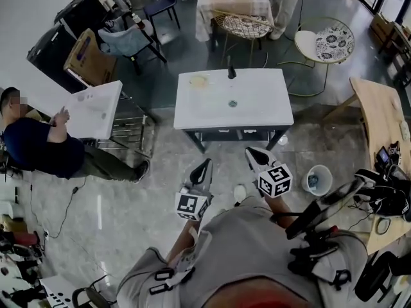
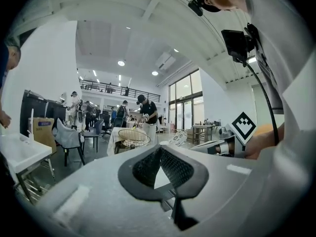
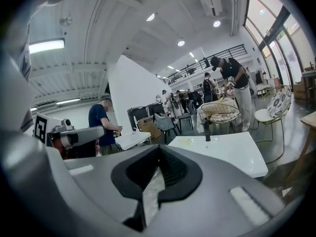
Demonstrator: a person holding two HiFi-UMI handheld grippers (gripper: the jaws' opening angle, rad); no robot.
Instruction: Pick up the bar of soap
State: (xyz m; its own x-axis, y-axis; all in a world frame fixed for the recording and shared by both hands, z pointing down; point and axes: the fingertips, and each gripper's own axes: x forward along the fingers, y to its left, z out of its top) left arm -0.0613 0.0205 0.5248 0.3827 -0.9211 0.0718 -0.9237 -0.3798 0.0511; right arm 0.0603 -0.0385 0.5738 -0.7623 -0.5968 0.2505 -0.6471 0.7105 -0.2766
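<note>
A pale yellowish bar of soap [image 1: 199, 81] lies at the far left corner of a white sink-top table [image 1: 257, 114], left of a dark faucet [image 1: 231, 73]. In the right gripper view the soap [image 3: 189, 141] shows as a faint yellow patch on the table [image 3: 232, 154]. Both grippers are held over the floor in front of the table, well short of the soap. My left gripper [image 1: 204, 169] [image 2: 162, 169] is shut and holds nothing. My right gripper [image 1: 255, 154] [image 3: 157, 174] points at the table, jaws together and empty.
A second white sink top [image 1: 96, 108] stands to the left with a seated person [image 1: 38, 146] at it. A white bucket [image 1: 317, 179] sits on the floor right of my grippers. A wooden table [image 1: 379, 120] is at the right, with chairs [image 1: 247, 25] behind the table.
</note>
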